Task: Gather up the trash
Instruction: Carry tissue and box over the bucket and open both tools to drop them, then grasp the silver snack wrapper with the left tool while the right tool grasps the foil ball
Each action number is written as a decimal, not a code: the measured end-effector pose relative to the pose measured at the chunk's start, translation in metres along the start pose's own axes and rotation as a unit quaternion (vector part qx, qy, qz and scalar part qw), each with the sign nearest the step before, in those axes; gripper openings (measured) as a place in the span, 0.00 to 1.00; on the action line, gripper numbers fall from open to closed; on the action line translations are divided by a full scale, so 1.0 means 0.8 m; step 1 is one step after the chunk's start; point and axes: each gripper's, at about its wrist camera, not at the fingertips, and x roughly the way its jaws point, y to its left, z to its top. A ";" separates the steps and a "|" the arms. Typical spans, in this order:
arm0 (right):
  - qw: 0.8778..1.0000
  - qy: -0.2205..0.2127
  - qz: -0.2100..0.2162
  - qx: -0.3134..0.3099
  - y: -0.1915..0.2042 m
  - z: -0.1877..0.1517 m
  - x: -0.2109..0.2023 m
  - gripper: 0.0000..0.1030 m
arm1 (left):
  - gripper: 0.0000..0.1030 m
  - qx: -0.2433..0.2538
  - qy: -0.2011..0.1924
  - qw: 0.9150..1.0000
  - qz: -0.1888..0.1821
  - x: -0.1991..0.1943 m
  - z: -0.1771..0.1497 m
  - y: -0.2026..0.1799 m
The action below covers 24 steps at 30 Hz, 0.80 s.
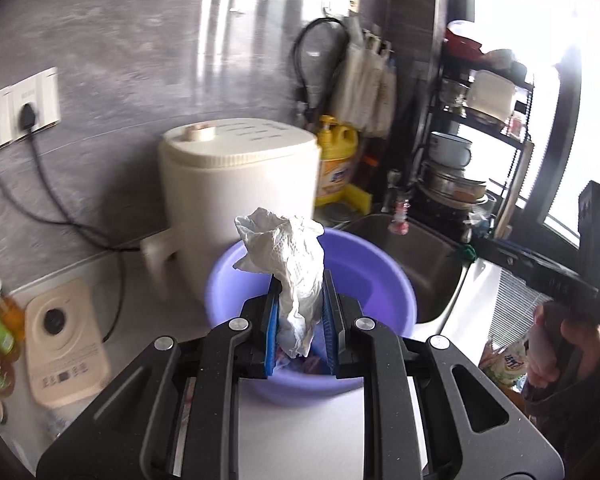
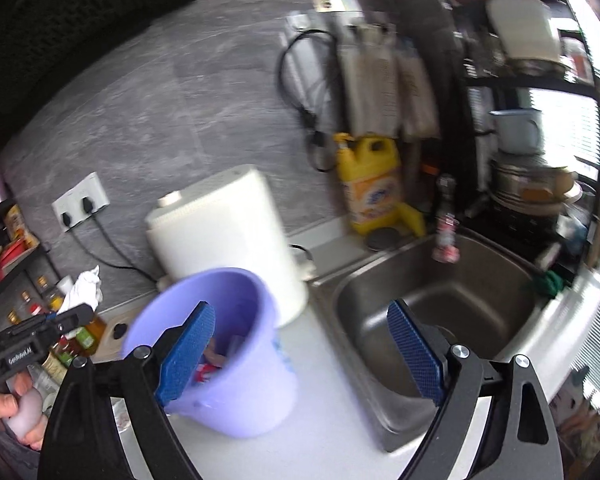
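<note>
The left gripper (image 1: 300, 300) squeezes a crumpled white paper towel (image 1: 290, 264) between its two blue pads (image 1: 274, 320). The paper sticks up out of the top of the jaws and hangs down a little below them. It is held right over the purple bucket (image 1: 380, 280), which stands on the white counter (image 1: 300, 432). At the bottom of the bucket lie some bits of red and white trash (image 2: 212, 364), too blurry to tell what they are. In the right wrist view the same paper shows as a small white lump at the far left, poking up from the other tool, beside the bucket. The right gripper (image 2: 304, 348) is wide apart and holds nothing. One of its blue pads is in front of the bucket's rim and the other is in front of the metal sink (image 2: 440, 292). The bucket stands just beside the sink, on its left in this view. Behind the bucket stands a cream round machine (image 1: 236, 184) with a lid, close to the grey wall (image 1: 120, 60). A yellow soap jug (image 2: 370, 184) stands by the wall near the sink's back corner. Two black plugs sit in the white wall sockets (image 1: 16, 108). A black rack (image 1: 480, 128) with bowls and pots stands behind the sink by the bright window. A hand (image 1: 556, 344) grips the handle of the right tool.
</note>
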 end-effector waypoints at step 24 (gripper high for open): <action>0.992 0.024 0.117 -0.035 0.103 -0.048 0.017 0.92 | 0.94 -0.076 -0.026 0.980 0.181 -0.091 -0.050 0.102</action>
